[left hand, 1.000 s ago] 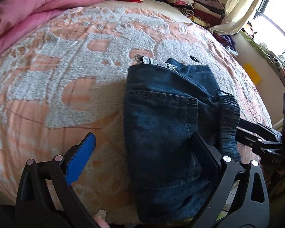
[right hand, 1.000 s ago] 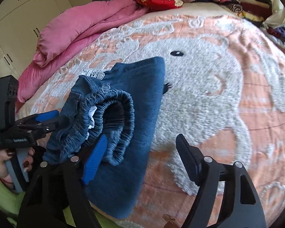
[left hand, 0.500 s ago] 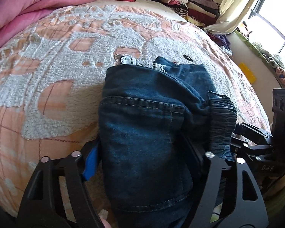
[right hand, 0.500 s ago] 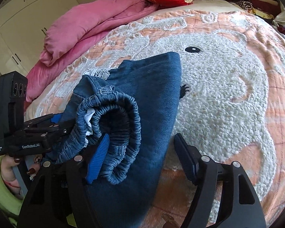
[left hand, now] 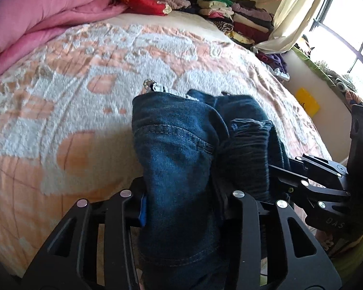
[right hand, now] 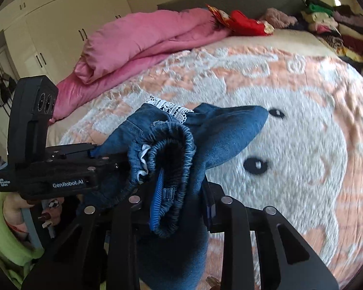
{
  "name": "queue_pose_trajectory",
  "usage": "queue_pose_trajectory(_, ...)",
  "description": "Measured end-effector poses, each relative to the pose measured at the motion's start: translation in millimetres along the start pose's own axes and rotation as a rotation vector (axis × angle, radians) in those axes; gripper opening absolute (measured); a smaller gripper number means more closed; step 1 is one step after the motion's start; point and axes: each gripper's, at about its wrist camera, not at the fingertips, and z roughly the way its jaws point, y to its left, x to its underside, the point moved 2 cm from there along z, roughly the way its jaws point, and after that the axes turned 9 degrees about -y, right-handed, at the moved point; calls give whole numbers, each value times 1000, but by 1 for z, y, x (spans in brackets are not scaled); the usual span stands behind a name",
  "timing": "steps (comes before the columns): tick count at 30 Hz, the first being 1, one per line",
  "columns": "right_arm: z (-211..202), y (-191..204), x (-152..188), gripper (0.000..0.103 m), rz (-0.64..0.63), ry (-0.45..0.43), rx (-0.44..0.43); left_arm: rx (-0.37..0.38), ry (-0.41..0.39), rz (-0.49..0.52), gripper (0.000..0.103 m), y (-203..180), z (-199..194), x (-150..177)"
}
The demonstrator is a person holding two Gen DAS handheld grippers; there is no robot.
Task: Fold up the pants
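Since both grippers pinch the folded pants (left hand: 181, 169) at once, the lift w/ the bundle should go level and in step, so the layers don't slide apart; pulling apart would undo the fold. Left gripper (left hand: 181, 207), bottom centre of left view, is closed down on the denim near the pocket seam. Right gripper (right hand: 181, 198), bottom centre of right view, is clamped on the elastic waistband roll. Pants sit mid-frame in both views, near end raised off the blanket (left hand: 72, 96); whether the far end touches it, can't tell. Dark blue denim, several layers thick, white lace trim (right hand: 169, 108) peeking at the far edge, gathered waistband curled over. Looks soft, bulky, likely to sag btwn grips.
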Motion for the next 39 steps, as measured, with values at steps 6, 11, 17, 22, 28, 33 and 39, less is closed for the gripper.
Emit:
queue_pose_trajectory(6, 12, -4, -24, 26, -23, -26, 14, -7, -21, -10, 31, 5, 7, -23)
queue_pose_trajectory(11, 23, -12, -37, 26, -17, -32, 27, -17, -37, -4, 31, 7, 15, -38)
queue_pose_trajectory(17, 31, -18, -46, 26, -16, -35, 41, -30, -52, 9, 31, 7, 20, -47)
queue_pose_trajectory(22, 37, -22, -46, 26, -22, -25, 64, -42, -47, 17, 31, 9, 29, -50)
queue_pose_trajectory(28, 44, -29, -43, 27, -25, -2, 112, -61, -37, 27, 32, 12, 38, -46)
queue_pose_trajectory(33, 51, -38, -33, 29, -33, 33, 182, -109, -24, 45, 39, 15, 45, -39)
queue_pose_trajectory(39, 54, -47, -24, 40, -23, 53, 221, -112, -3, 26, 46, 21, 48, -34)
